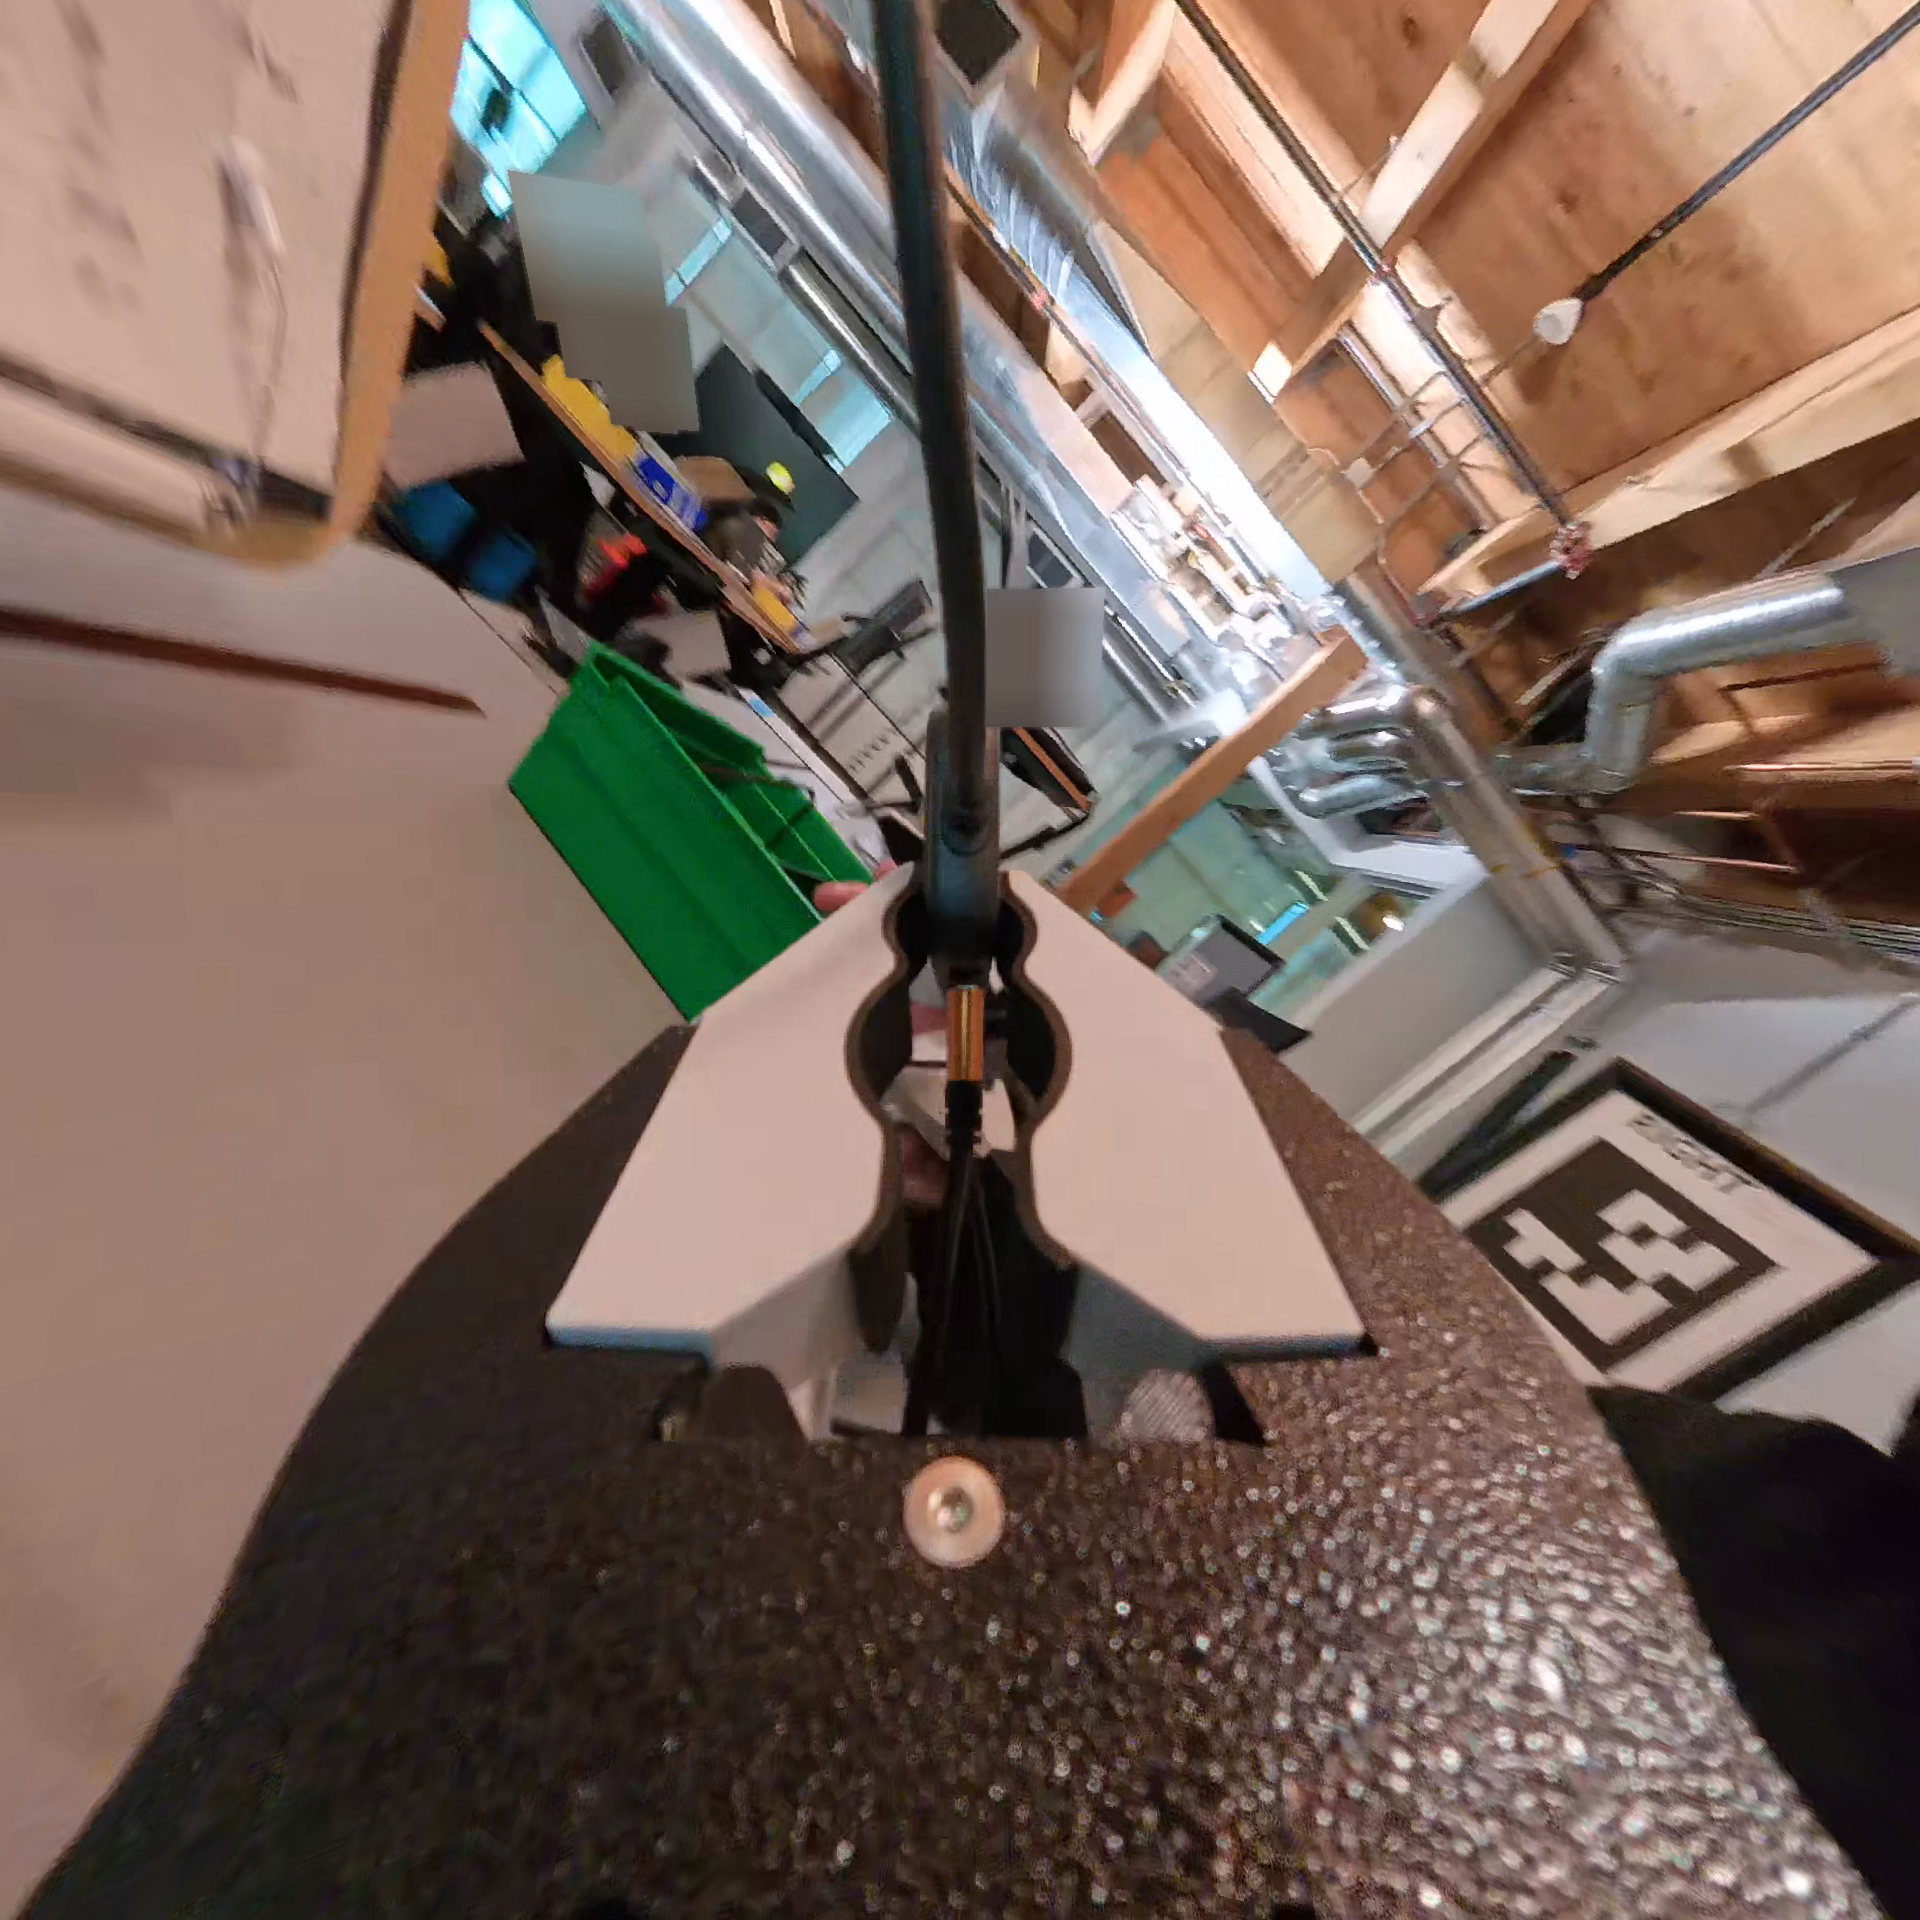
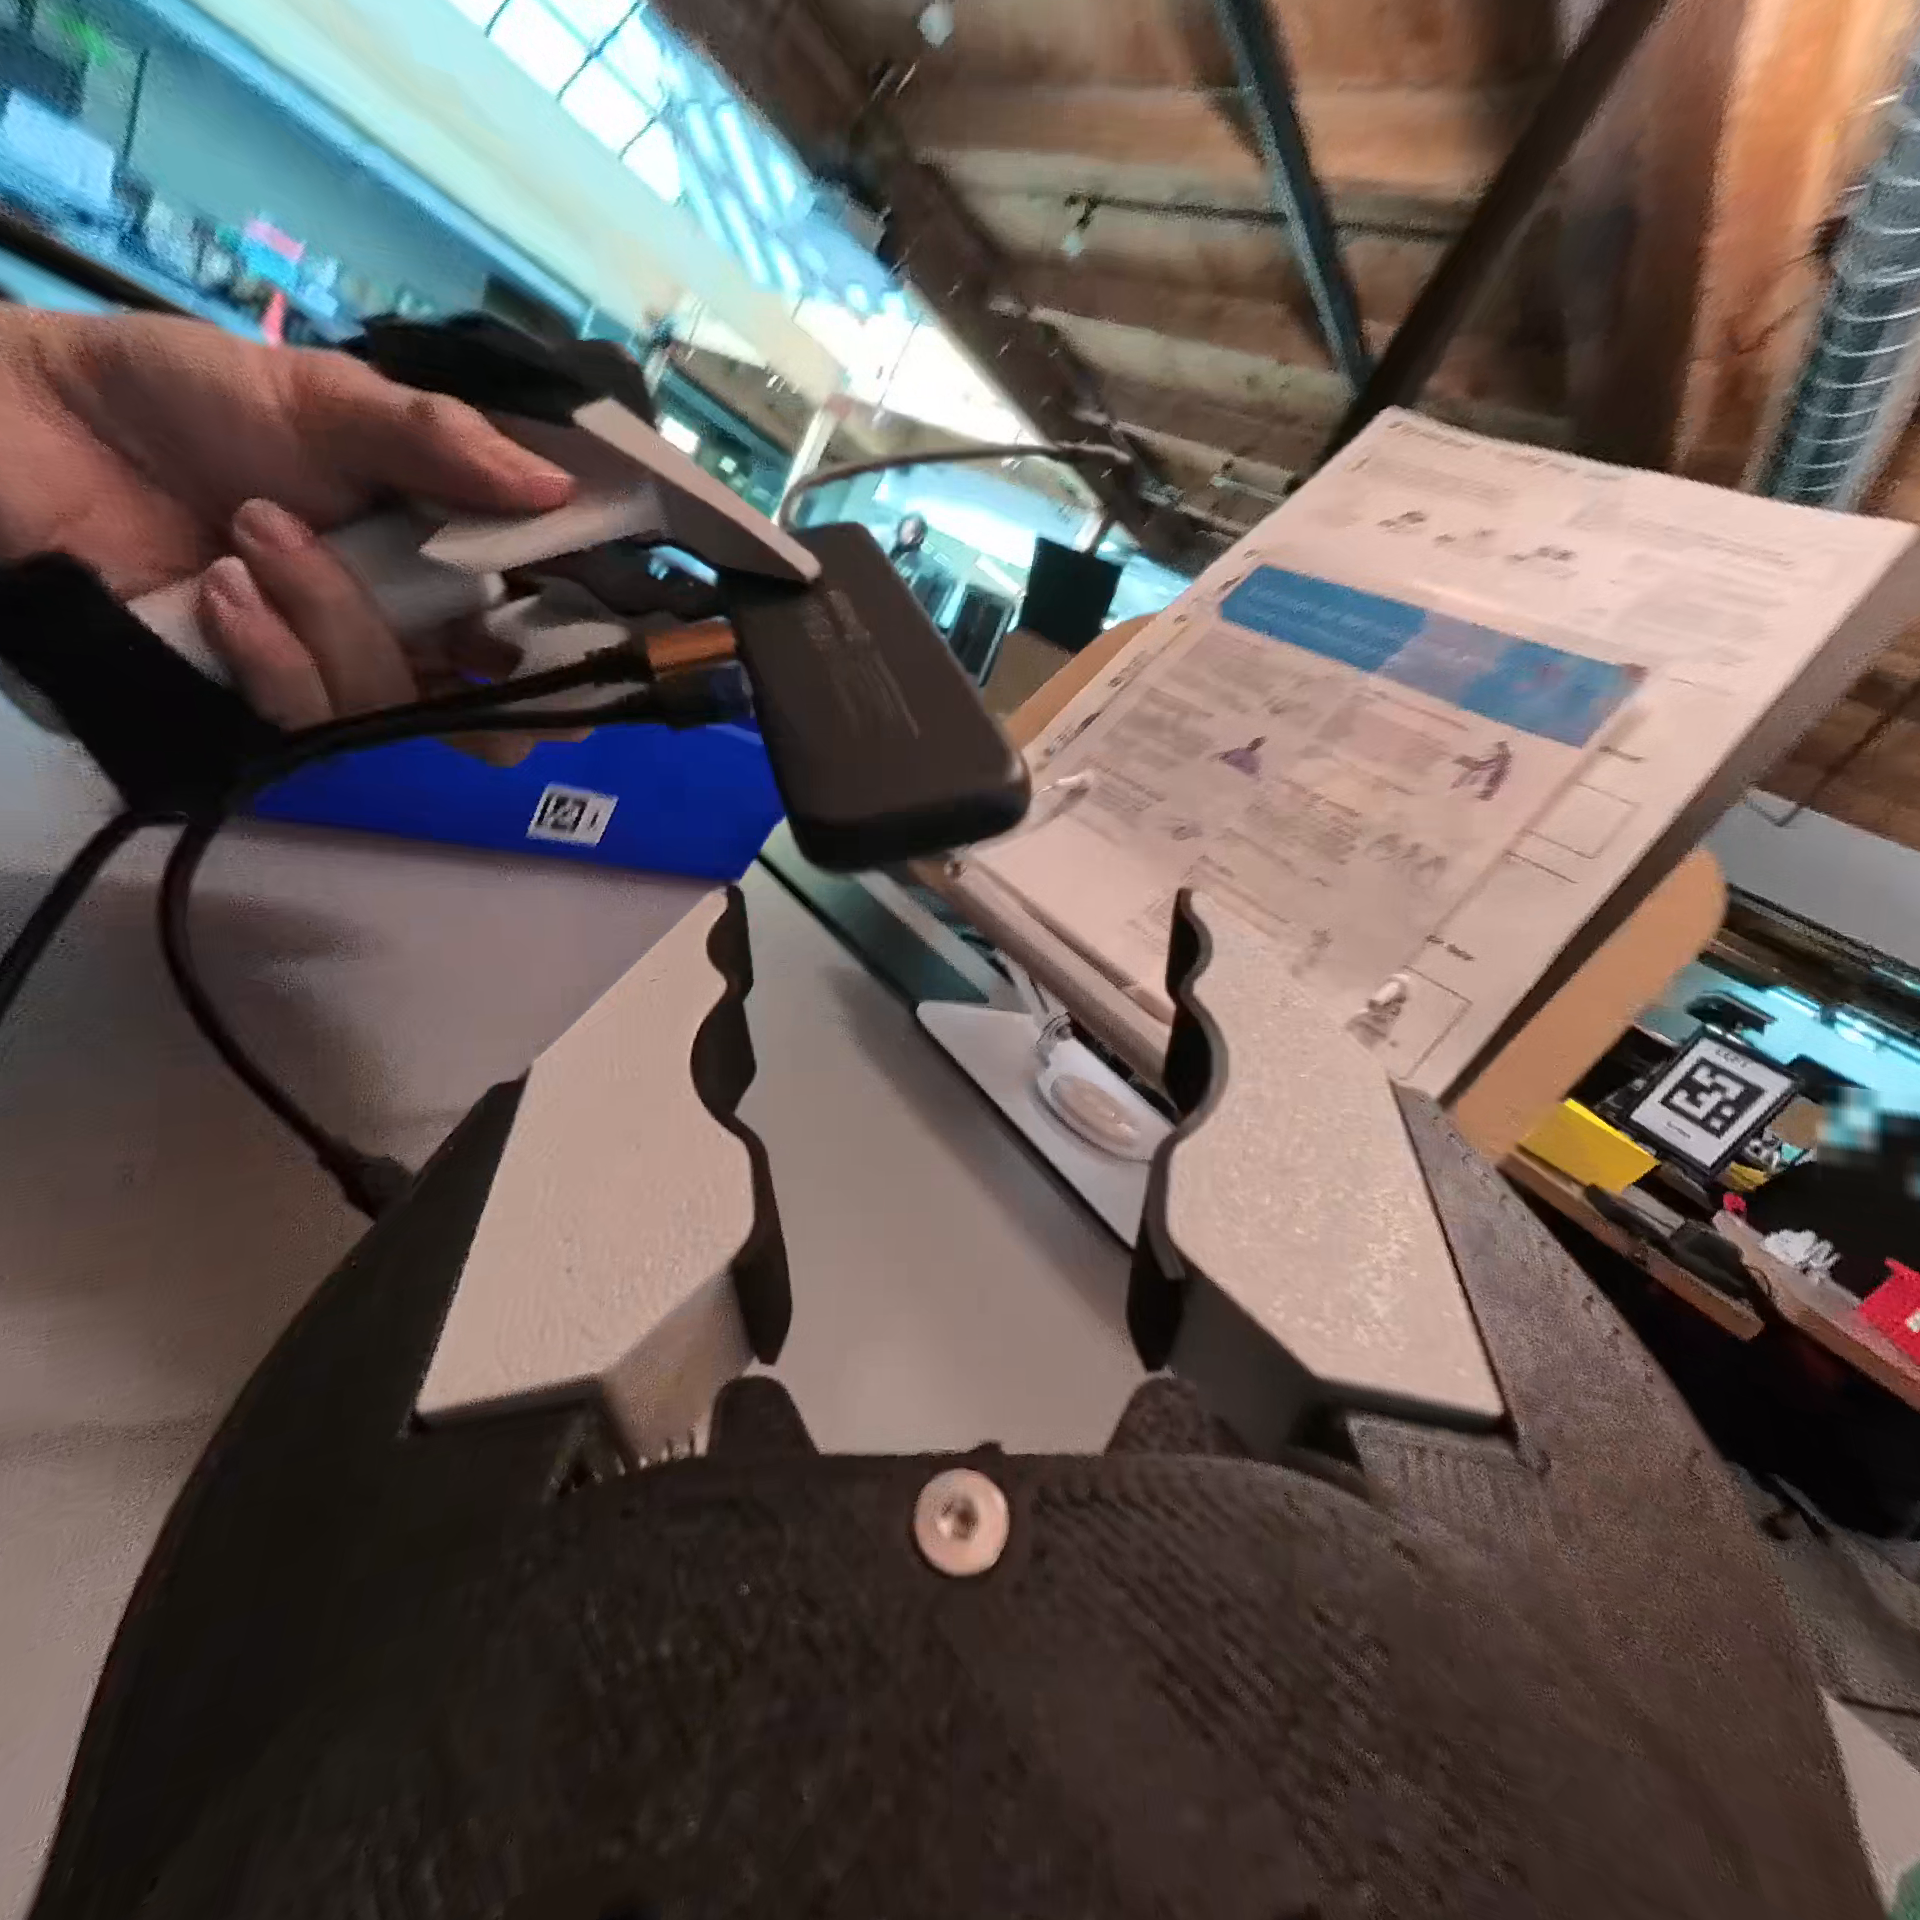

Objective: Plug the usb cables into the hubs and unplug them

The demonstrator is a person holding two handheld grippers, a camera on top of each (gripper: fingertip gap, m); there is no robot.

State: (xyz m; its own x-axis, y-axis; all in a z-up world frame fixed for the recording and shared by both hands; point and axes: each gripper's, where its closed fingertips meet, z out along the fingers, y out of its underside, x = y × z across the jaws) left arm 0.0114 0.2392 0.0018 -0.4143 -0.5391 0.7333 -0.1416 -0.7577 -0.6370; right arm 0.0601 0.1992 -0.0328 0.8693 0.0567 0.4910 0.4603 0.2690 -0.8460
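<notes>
The left tongs [image 1: 958, 914] are clamped on a dark hub [image 1: 961, 852], seen edge-on in the left wrist view, with its own thick black lead [image 1: 925, 364] curving away toward 12 o'clock. Behind the clamped tips, a gold-collared plug [image 1: 966, 1029] sits in the hub's near edge, and its thin black cables run back between the fingers.

The right wrist view shows the same hub [image 2: 873, 696] held off the surface [image 2: 935, 1226] at about 11 o'clock from the right tongs [image 2: 961, 925], gripped at one end by the left tongs [image 2: 769, 566], with a person's hand [image 2: 208, 488] on that tool. The gold-collared plug [image 2: 691, 646] and a second dark plug beside it enter the hub's side, and their black cables [image 2: 208, 935] droop down to the surface at 9 o'clock.

The right tongs stand apart, holding nothing, just below the hub's free end. A blue bin [image 2: 499, 800] lies beyond at 10 o'clock, and a tilted printed board [image 2: 1403, 727] stands at 1 o'clock.
</notes>
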